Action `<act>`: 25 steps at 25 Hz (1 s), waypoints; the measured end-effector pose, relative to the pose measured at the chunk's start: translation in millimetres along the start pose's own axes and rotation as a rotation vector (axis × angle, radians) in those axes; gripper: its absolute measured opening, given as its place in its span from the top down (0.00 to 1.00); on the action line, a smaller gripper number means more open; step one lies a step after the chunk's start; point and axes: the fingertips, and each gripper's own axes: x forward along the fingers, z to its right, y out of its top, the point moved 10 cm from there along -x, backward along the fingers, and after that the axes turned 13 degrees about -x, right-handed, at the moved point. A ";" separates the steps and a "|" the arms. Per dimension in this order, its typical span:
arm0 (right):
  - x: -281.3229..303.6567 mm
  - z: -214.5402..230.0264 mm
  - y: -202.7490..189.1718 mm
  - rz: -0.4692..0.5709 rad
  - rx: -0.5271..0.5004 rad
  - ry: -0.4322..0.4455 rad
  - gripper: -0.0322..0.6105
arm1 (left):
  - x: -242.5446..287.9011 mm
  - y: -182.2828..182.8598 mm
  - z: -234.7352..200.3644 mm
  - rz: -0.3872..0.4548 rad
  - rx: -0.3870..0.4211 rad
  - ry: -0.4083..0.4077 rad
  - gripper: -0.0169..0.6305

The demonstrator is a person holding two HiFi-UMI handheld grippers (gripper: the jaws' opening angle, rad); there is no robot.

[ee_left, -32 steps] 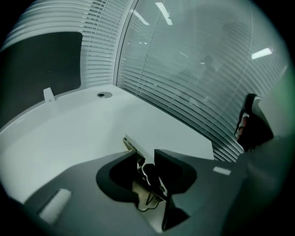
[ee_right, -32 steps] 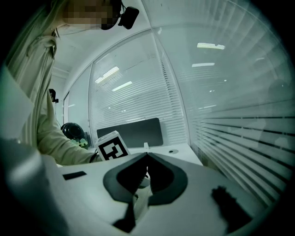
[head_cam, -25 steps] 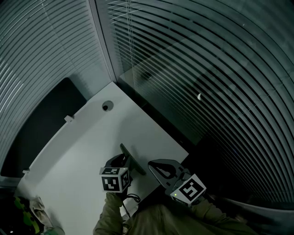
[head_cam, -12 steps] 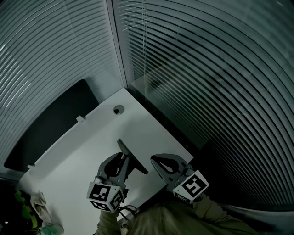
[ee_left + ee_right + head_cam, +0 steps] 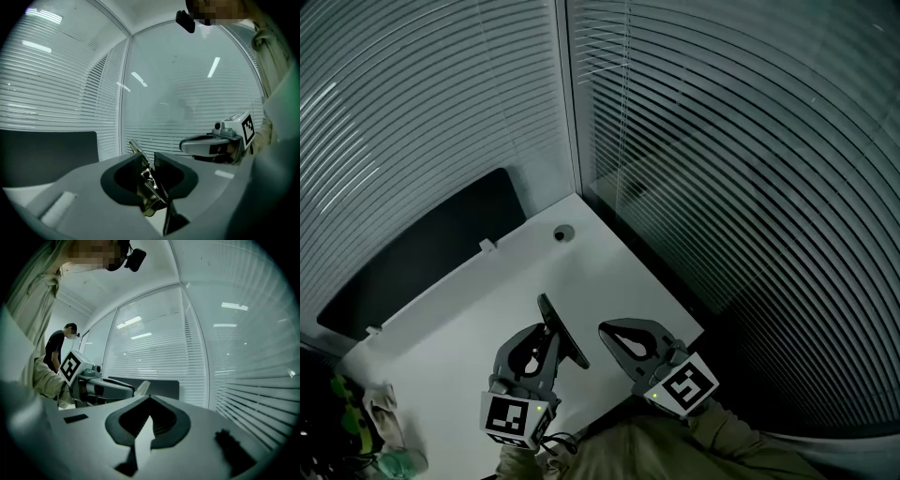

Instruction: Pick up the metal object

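- Head view: the left gripper (image 5: 546, 336) lay low and centre over the white table (image 5: 459, 309), its marker cube nearest the camera and its jaws pointing up-frame. The jaws were closing on the metal object (image 5: 565, 330), a dark, narrow strip that ran diagonally from above the jaw tips down to the right.
- Head view: the right gripper (image 5: 607, 330) sat just right of it, near the table's lower right edge and apart from the strip. An olive sleeve (image 5: 647, 450) showed at the bottom edge behind both grippers.
- Left gripper view: the metal object (image 5: 148, 185) stood tilted in the centre, pinched between the two dark pads, which were closing. It had a brassy, toothed body low in the gap and a thin end that rose to the upper left above the jaw tips. The right gripper (image 5: 183, 146) showed at right of centre.
- Right gripper view: the jaw tips were pressed together at centre, with nothing between them. The left gripper (image 5: 133, 391) showed at left. A standing person (image 5: 56, 350) showed further left, by the window blinds.
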 end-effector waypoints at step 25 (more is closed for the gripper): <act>-2.9 -10.6 13.2 0.004 -0.030 -0.003 0.95 | -14.3 2.3 4.9 -0.008 -0.002 0.029 0.86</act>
